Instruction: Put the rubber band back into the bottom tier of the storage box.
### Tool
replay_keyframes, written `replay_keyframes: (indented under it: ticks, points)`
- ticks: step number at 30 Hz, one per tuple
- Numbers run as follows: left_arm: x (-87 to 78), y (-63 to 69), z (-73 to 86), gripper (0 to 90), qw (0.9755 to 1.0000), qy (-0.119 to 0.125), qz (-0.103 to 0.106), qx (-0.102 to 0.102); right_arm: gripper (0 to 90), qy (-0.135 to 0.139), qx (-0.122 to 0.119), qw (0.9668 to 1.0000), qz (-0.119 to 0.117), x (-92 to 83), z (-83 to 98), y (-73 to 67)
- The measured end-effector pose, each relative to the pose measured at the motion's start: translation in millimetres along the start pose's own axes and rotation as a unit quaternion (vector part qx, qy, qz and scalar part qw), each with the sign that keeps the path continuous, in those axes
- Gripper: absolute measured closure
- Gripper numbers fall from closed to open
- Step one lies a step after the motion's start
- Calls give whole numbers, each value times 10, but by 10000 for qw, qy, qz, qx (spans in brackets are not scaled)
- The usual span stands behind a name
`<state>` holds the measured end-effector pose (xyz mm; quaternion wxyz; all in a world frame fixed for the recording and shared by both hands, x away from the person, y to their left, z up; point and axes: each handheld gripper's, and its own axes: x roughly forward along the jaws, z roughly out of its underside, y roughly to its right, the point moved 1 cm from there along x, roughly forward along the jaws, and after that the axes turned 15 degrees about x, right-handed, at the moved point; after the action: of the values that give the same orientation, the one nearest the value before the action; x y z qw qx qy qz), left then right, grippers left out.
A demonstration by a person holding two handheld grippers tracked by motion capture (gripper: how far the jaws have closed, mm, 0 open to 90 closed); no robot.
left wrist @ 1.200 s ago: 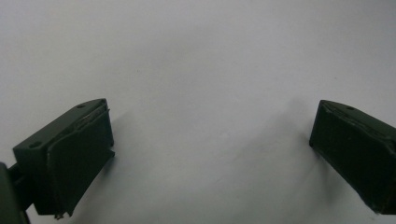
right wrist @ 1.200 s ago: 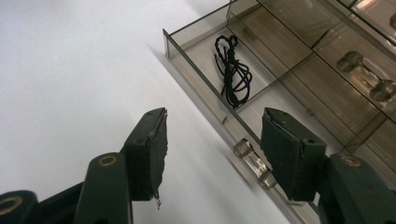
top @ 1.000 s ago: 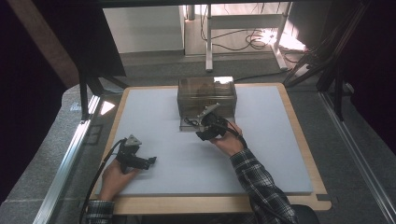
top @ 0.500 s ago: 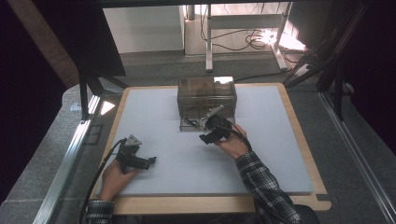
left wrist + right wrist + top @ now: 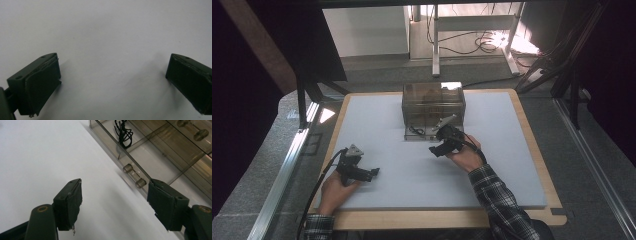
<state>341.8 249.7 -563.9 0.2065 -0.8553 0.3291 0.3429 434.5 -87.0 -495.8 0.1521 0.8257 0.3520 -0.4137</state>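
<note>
White mat (image 5: 402, 170) | drawer box (image 5: 433, 107) just ahead of right gripper (image 5: 443, 142), jaws spread, just opening, empty | left gripper (image 5: 362, 172) spread, well apart.

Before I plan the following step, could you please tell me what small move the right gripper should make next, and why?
Probably lift the right gripper and ease it over the open drawer toward the black cord bundle. Its fingers have just been opening, nothing is between them, and the clear handle lies free ahead.
</note>
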Motion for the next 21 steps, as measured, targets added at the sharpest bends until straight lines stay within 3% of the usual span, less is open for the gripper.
replay_keyframes:
  ticks: [9, 21]
  points:
    - [0, 0, 0, 0, 10000, 0, -1, 1, 233, -40, 60, 10000, -25, -39, 63, 45]
    - [0, 0, 0, 0, 10000, 3, 1, -1, 122, 107, 224, 9997, -79, -143, 123, 100]
